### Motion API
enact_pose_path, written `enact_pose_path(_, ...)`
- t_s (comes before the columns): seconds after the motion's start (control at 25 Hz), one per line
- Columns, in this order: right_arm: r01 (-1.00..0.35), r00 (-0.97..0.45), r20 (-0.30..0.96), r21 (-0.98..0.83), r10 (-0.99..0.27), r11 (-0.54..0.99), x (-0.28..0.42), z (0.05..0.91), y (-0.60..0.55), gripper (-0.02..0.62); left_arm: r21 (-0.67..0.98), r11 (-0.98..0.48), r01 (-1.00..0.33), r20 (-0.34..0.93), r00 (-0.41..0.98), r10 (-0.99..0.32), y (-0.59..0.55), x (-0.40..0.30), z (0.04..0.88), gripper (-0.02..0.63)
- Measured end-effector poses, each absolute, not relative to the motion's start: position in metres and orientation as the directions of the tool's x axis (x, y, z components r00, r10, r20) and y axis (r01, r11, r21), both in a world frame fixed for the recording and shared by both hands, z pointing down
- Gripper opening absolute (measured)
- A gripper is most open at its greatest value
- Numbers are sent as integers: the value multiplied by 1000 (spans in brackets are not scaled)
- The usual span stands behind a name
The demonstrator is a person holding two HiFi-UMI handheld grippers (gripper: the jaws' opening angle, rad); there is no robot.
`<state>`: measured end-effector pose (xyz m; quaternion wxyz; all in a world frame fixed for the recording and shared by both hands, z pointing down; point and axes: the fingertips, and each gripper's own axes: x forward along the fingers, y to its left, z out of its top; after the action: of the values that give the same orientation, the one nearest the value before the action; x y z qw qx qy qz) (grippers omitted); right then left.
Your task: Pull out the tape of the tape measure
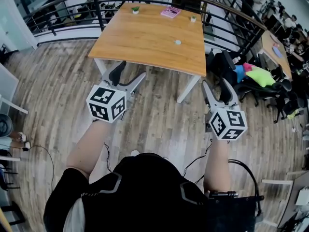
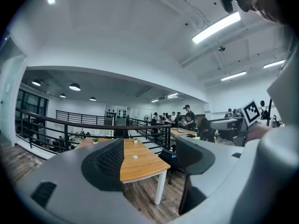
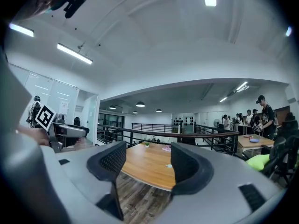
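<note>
- Both forearms are held forward over the wood-plank floor point(image 1: 159, 124), each with a gripper carried short of the table.
- The left gripper point(image 1: 131, 71) is seen with its jaws spread wide; nothing is held between them, and only the table edge and floor are seen through the gap.
- The right gripper point(image 1: 216, 85) is likewise spread apart and empty, and is pointed at the near table edge.
- Beyond the grippers, a wooden table point(image 1: 145, 37) on white legs is placed.
- A small round white object point(image 1: 177, 42) is seen on the tabletop towards its right side, well apart from both grippers; it is too small to be confirmed as the tape measure.
- At the far edge, a pink book point(image 1: 170, 11) and two small potted plants point(image 1: 135, 9) are set.
- A dark railing point(image 1: 72, 4) is curved behind the table.
</note>
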<state>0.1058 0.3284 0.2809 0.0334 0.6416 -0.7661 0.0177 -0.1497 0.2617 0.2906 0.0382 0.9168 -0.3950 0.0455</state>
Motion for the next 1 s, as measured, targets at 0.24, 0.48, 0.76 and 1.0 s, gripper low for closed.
enact_pose_path(0.24, -986, -166, 89, 16, -982, 168, 87, 284, 318, 322, 34, -706, -707, 104, 705, -701, 253, -166, 294, 351)
enact_pose_path(0.48, -987, -153, 79, 34, -985, 156, 59, 285, 302, 327, 23, -732, -681, 91, 731, -677, 232, -186, 299, 351)
enact_pose_path(0.76, -984, -170, 83, 44, -982, 174, 44, 286, 267, 327, 35, -735, -677, 83, 735, -673, 201, -198, 304, 351)
enact_pose_path(1.0, -972, -226, 81, 47, -971, 230, 52, 293, 216, 325, 26, -710, -704, 92, 709, -699, 160, -189, 310, 351)
